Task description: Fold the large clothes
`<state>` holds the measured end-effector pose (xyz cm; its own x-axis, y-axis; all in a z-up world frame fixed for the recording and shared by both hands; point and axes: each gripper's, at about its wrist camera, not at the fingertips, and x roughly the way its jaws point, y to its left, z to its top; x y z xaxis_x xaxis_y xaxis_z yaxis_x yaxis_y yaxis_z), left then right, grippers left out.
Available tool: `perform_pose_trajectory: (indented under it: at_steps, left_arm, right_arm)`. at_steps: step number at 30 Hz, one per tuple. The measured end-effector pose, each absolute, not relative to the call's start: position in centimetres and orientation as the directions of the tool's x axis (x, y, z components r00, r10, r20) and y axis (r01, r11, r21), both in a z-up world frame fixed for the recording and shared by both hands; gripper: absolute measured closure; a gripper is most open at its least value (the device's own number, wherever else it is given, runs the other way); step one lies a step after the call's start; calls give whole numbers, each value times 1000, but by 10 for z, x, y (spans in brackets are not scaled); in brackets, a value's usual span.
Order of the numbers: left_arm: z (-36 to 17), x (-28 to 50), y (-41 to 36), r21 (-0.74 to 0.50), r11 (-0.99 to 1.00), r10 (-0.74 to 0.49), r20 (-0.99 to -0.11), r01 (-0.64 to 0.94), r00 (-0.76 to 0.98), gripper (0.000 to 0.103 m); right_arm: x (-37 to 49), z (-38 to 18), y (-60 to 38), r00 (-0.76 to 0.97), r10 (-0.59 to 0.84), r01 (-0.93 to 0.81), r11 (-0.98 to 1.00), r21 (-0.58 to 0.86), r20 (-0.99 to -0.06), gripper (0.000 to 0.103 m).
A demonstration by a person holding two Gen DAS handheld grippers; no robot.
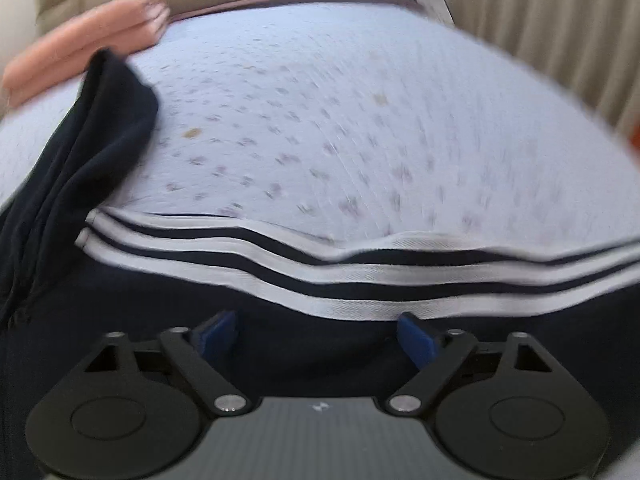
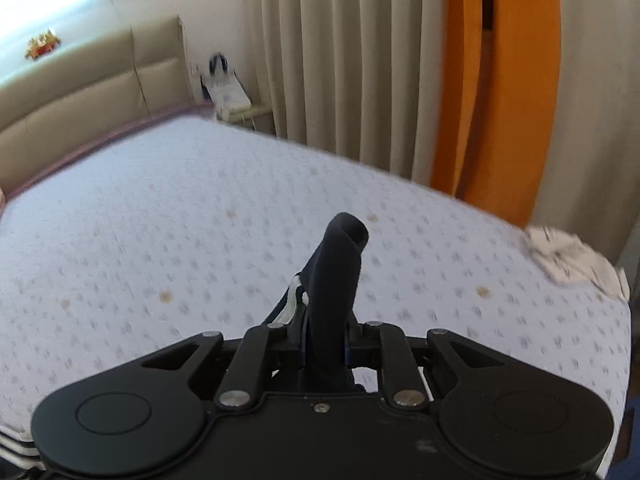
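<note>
My right gripper (image 2: 325, 344) pinches a bunched fold of the dark striped garment (image 1: 312, 280), lifted above the bed (image 2: 160, 208); my left gripper (image 1: 318, 336) hangs wide open and empty over the garment's striped edge at the bed's near edge. Risk, as I judge it: the narrow pinch may slip, or the fold may skew if the left closes off the edge.

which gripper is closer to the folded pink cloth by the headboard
Left. The left gripper hovers open over the dark striped garment, the pink cloth up-left across the bed. The right gripper, clamping dark fabric, doesn't see it.
</note>
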<state>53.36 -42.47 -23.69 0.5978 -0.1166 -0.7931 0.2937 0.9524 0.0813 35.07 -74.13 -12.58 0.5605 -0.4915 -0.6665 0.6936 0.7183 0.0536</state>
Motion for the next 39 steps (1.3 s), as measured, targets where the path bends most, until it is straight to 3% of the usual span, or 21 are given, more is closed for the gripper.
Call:
perform_pose_trajectory:
  at_steps: [1,3,5,7,17,24,26,29,30,33,36,38,39]
  left_arm:
    - [-244,527,-435,167,942,-72,-748,292,660,0]
    - [-245,524,-437,187,937,-69,-728,294,682,1]
    - [-236,525,-424,115,947,-115,-748,299,653,14]
    - [-225,522,-403,66,958,-136,-755,280,641,19]
    - [-170,473,-223,-190,976,-218,-783,110,583,29]
    - [-138,436,-81,-178,983,-109,-762,-44,639,30]
    - [-132,431,-46,-170,983,-85,-752,-68,653,29]
    - [-133,428,-6,-160,984,-66,-747,-84,661,28]
    - [-135,428,5,-159,984,-66,-747,-82,661,28]
    - [-146,431,30,-189,979,-96,-759,-77,645,27]
    - [-159,438,44,-271,960,-168,-765,-74,621,28]
    - [-164,440,53,-333,942,-235,-750,-46,618,28]
    - [-166,443,54,-359,933,-265,-743,-31,615,28]
  right_arm:
    - [352,-132,-741,557,-468,691,719,70,-687,84]
    - [358,-135,-734,574,-443,676,731,93,-689,84]
    - [363,-128,-717,604,-436,645,759,88,-667,84]
    - [370,-119,-694,655,-392,591,798,115,-646,84]
    - [411,-72,-478,828,61,109,958,266,-558,83]
    - [438,-54,-296,787,360,-160,903,398,-501,81]
    - [448,-59,-246,756,412,-212,889,405,-509,76]
    - [464,-86,-193,635,495,-284,863,417,-593,52]
    - [466,-95,-181,584,517,-305,854,422,-626,36]
    - [453,-102,-189,548,494,-299,869,394,-675,33]
    - [434,-113,-234,584,341,-162,938,307,-737,27]
    - [433,-126,-258,565,237,-52,966,253,-790,28]
    - [430,-132,-274,564,194,-3,972,233,-803,36]
